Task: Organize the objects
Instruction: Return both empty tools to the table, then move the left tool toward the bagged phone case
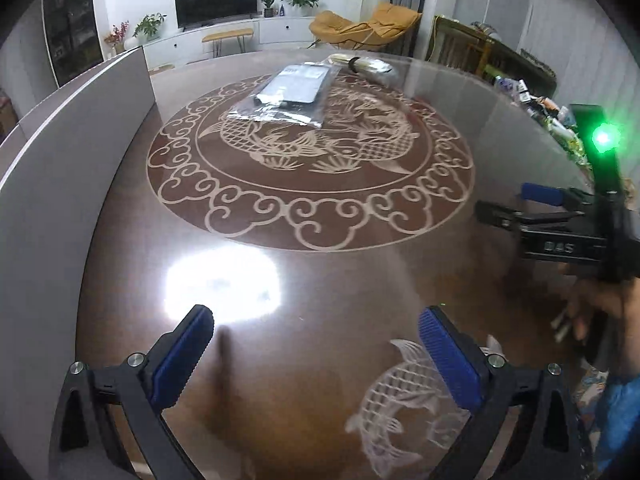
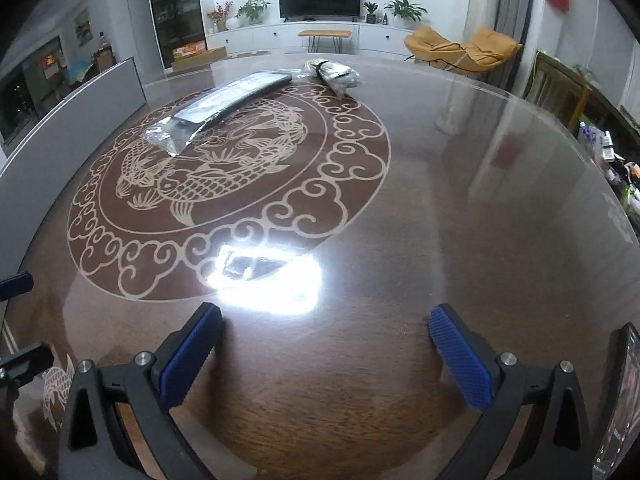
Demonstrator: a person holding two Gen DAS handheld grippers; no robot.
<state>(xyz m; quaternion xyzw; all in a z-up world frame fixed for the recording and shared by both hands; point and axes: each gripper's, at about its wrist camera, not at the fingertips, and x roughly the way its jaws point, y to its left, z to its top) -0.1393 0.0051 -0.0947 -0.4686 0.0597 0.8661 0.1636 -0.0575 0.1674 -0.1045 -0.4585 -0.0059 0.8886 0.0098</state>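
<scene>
Left gripper (image 1: 316,356): jaws stood wide apart, nothing between them, above bare table (image 1: 320,280).
Right gripper (image 2: 326,354): spread wide, empty too.
Flat plastic bag (image 1: 286,94): lay on the far medallion, well out of reach.
Wrapped bundle (image 1: 366,66): just beyond the bag.
Judgement: both poised to approach.
Writing: "DAS" read on the right gripper's body, left view.
</scene>
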